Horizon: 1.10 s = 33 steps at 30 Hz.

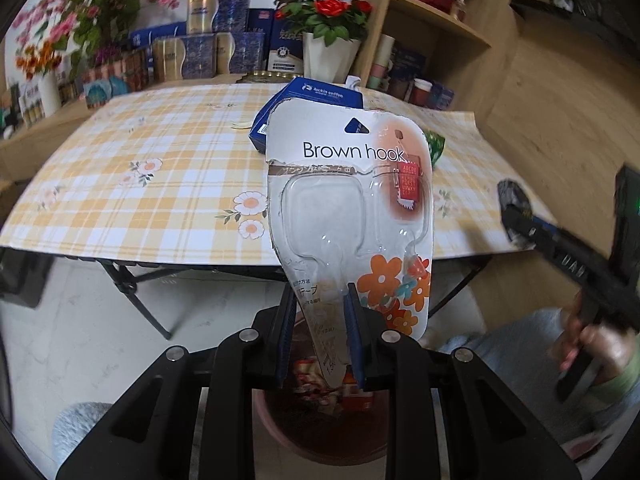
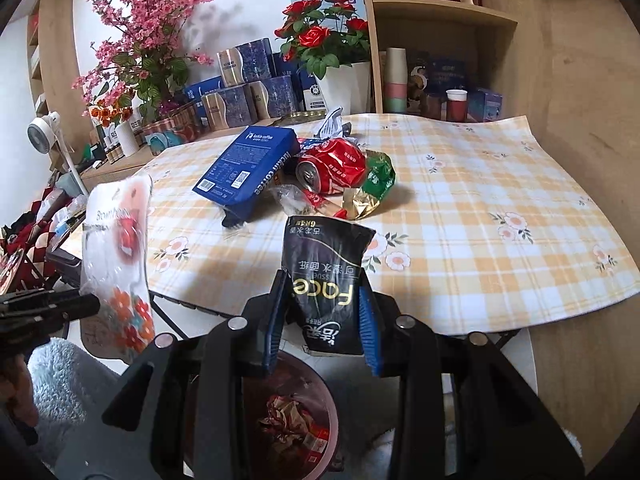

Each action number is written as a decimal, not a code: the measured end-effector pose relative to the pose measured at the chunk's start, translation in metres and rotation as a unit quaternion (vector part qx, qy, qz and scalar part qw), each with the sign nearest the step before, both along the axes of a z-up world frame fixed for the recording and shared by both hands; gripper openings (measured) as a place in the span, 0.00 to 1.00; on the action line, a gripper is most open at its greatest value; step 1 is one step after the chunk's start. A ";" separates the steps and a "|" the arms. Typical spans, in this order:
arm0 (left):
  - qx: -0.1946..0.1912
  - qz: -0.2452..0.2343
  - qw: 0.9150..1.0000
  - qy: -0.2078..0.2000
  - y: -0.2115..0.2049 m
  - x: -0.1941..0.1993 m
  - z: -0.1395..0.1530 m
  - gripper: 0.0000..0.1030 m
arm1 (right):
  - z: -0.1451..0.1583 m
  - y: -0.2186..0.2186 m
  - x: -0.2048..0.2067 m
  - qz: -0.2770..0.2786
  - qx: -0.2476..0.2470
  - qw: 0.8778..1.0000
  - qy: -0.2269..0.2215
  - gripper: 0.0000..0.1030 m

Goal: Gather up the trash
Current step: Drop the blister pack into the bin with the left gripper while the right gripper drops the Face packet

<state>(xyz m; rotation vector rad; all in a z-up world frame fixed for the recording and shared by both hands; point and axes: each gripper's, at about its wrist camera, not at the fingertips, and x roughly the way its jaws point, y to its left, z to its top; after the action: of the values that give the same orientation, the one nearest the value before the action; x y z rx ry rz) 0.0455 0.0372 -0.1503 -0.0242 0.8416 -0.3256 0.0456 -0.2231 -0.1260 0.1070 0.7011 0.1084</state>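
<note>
My left gripper (image 1: 318, 308) is shut on a white "Brown hook" blister pack (image 1: 352, 208), held upright over a pink trash bin (image 1: 320, 432) on the floor. The same pack (image 2: 116, 256) shows at the left of the right wrist view. My right gripper (image 2: 322, 308) is shut on a black tissue wrapper (image 2: 326, 276), above the bin (image 2: 288, 420), which holds crumpled trash. On the table lie a blue coffee box (image 2: 248, 168), a crushed red can (image 2: 332, 164), a green and gold wrapper (image 2: 372, 188) and a clear wrapper (image 2: 292, 200).
The folding table (image 2: 500, 200) has a yellow checked cloth with flowers. Behind it stand flower pots (image 2: 344, 80), blue and gold boxes (image 2: 244, 92) and a wooden shelf (image 2: 440, 16) with cups. A small fan (image 2: 44, 128) stands at the left. A person's knee in light fabric (image 1: 520, 344) is beside the bin.
</note>
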 end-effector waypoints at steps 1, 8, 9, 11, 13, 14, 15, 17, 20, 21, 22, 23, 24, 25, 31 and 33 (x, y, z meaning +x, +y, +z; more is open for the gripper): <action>0.006 -0.005 1.000 -0.003 -0.002 -0.002 -0.002 0.23 | 0.000 0.000 -0.002 0.001 -0.001 1.000 -0.001 0.34; 0.015 -0.030 0.999 0.016 -0.009 -0.017 -0.029 0.23 | -0.003 0.001 -0.023 0.004 -0.004 1.000 -0.008 0.34; 0.018 -0.032 0.999 0.022 -0.010 -0.018 -0.034 0.23 | -0.006 0.001 -0.025 0.004 -0.004 1.000 -0.006 0.34; 0.025 -0.037 0.998 0.033 -0.013 -0.020 -0.044 0.23 | -0.013 0.000 -0.030 0.003 -0.004 1.000 0.003 0.34; 0.033 -0.043 0.998 0.044 -0.016 -0.019 -0.052 0.23 | -0.019 -0.001 -0.031 0.002 -0.003 1.000 0.011 0.34; 0.038 -0.048 0.997 0.049 -0.019 -0.019 -0.057 0.23 | -0.023 -0.002 -0.031 0.001 -0.001 1.000 0.017 0.34; 0.042 -0.054 0.996 0.052 -0.022 -0.018 -0.060 0.23 | -0.025 -0.002 -0.030 0.001 0.000 1.000 0.020 0.34; 0.048 -0.063 0.995 0.062 -0.026 -0.016 -0.068 0.23 | -0.028 -0.003 -0.028 -0.001 0.004 1.000 0.025 0.34; 0.051 -0.075 0.992 0.083 -0.033 -0.010 -0.080 0.23 | -0.029 -0.002 -0.025 0.000 0.006 1.000 0.026 0.34; 0.050 -0.076 0.992 0.087 -0.034 -0.007 -0.083 0.24 | -0.030 -0.002 -0.025 0.001 0.006 1.000 0.027 0.34; 0.050 -0.076 0.992 0.089 -0.035 -0.006 -0.084 0.25 | -0.031 -0.001 -0.024 0.003 0.005 1.000 0.029 0.34; 0.049 -0.074 0.992 0.093 -0.036 -0.004 -0.087 0.28 | -0.032 0.000 -0.023 0.004 0.005 1.000 0.031 0.34; 0.047 -0.072 0.992 0.094 -0.036 -0.004 -0.087 0.36 | -0.034 0.001 -0.022 0.006 0.005 0.999 0.034 0.34; 0.044 -0.070 0.992 0.095 -0.035 -0.003 -0.088 0.44 | -0.035 0.001 -0.022 0.007 0.004 0.999 0.036 0.34; 0.019 -0.010 0.997 0.071 -0.017 0.001 -0.079 0.85 | -0.045 0.011 -0.022 0.021 0.002 0.999 0.050 0.34; 0.016 0.017 0.998 0.062 -0.009 0.003 -0.075 0.87 | -0.051 0.019 -0.024 0.031 -0.004 0.998 0.054 0.35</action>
<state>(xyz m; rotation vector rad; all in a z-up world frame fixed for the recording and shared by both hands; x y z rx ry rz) 0.0488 0.0282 -0.2254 -0.0298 0.9689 -0.2812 0.0218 -0.2045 -0.1774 0.0839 0.8134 0.1610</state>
